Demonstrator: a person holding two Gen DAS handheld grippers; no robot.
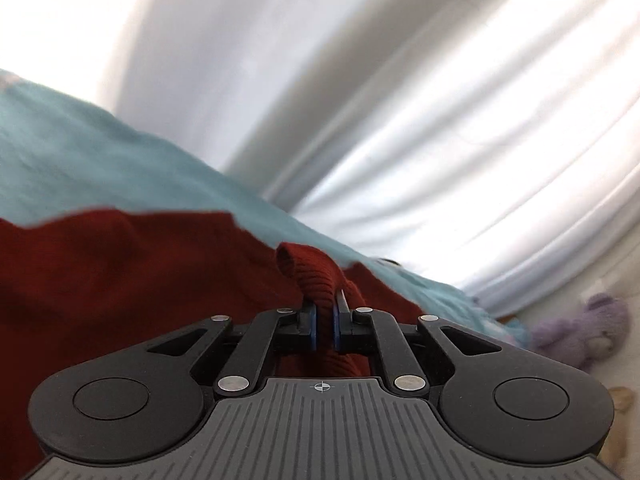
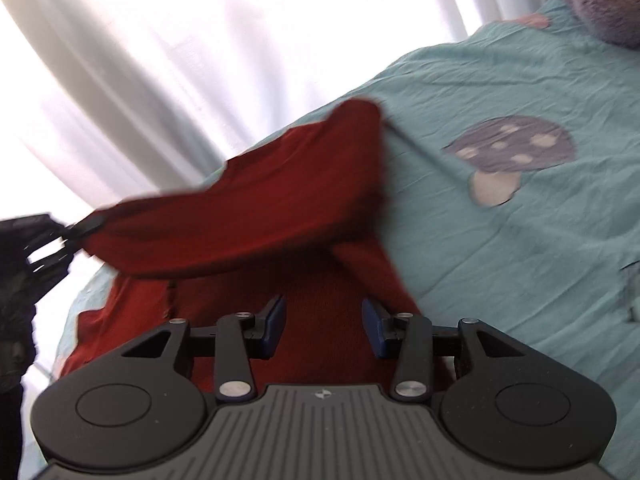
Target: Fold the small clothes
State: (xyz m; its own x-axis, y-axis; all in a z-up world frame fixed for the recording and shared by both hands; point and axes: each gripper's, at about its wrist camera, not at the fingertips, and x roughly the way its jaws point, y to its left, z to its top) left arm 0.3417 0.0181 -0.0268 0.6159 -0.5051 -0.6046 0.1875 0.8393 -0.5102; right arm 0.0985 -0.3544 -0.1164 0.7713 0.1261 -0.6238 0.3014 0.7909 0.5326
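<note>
Curtain fills the view beyond my grippers, white and pleated. Below it spreads the teal bedsheet with its mushroom print. On that lies my red garment, ribbed knit, one edge lifted. My left gripper pinches a ribbed fold of it; my right gripper hovers spread above the cloth.

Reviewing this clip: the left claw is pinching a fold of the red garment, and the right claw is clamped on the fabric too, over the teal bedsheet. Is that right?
Not quite. The right claw is open, its fingers apart above the red garment and gripping nothing, as the right wrist view shows. The rest holds: the left claw is shut on a ribbed fold of the garment, over the teal bedsheet.
</note>
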